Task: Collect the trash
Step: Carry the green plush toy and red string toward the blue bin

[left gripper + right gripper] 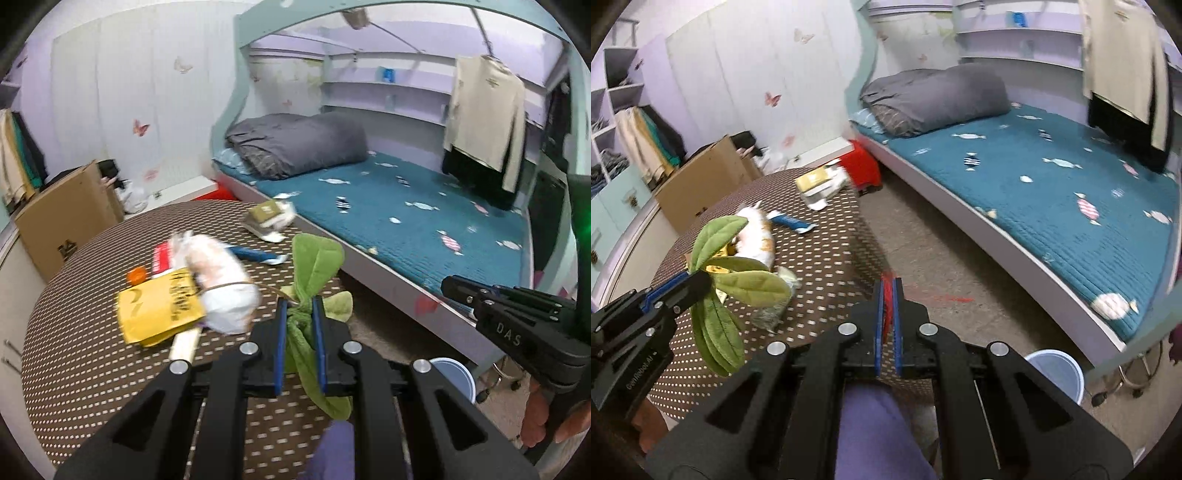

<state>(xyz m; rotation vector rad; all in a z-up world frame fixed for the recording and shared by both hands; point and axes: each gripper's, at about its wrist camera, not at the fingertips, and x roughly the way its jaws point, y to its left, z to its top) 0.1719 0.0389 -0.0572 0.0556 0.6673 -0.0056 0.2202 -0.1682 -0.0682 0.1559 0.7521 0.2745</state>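
1. Two grippers show in both views. The left gripper [299, 302] has its jaws clenched on a green fabric leaf bundle [314, 258], held above the surface's [92, 369] near edge.
2. Only the right wrist view shows the right gripper's [887, 286] jaws clamped on a thin red scrap [886, 314], held over the floor [942, 258] beyond the surface's right edge; the left view sees that gripper side-on, its grip unreadable.
3. Only the left view shows a yellow packet [155, 310] fully, under a white wrapped bundle [221, 277] mid-surface.
4. A blue wrapper [790, 223] and small boxes [822, 184] lie toward the far edge.
5. A pale blue bin [1060, 373] stands on the floor beside the bed [1052, 192].
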